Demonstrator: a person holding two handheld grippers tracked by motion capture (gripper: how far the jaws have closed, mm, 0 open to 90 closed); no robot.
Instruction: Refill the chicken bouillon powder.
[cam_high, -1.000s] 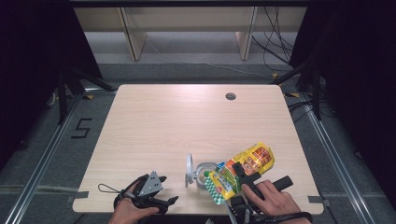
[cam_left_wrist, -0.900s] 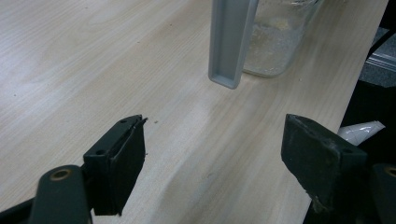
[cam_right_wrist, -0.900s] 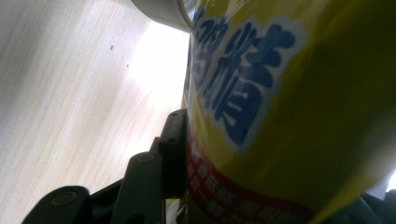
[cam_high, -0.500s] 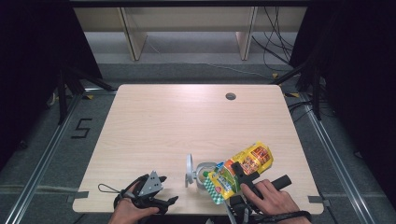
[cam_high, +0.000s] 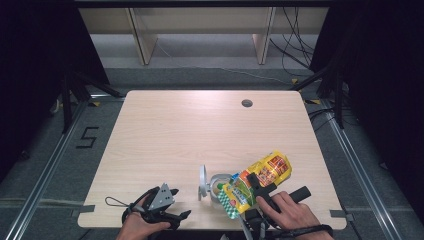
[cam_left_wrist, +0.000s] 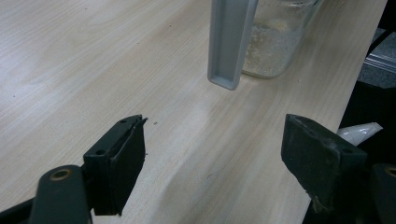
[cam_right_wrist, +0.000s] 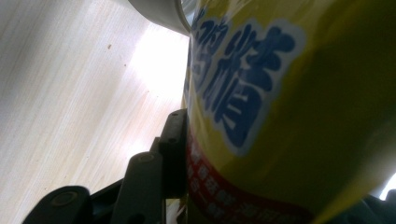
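Note:
A yellow and green pouch (cam_high: 265, 175) with blue characters (cam_right_wrist: 243, 79) hangs tilted over the table's front right. My right gripper (cam_high: 257, 184) is shut on its middle; one finger (cam_right_wrist: 173, 140) presses its side and the other is hidden behind it. The pouch's low green end sits at the mouth of a glass jar (cam_high: 218, 182) whose grey hinged lid (cam_high: 202, 181) stands open. The jar (cam_left_wrist: 275, 42) holds pale powder, with the lid (cam_left_wrist: 229, 42) in front of it. My left gripper (cam_high: 180, 204) rests open near the front edge, left of the jar, its jaws (cam_left_wrist: 215, 140) empty over bare wood.
The wooden table (cam_high: 190, 135) has a round cable hole (cam_high: 246, 103) at the back right. Its front edge (cam_high: 200, 227) lies just under both hands. Shelf legs (cam_high: 142, 40) and cables (cam_high: 295, 45) stand on the floor beyond the far edge.

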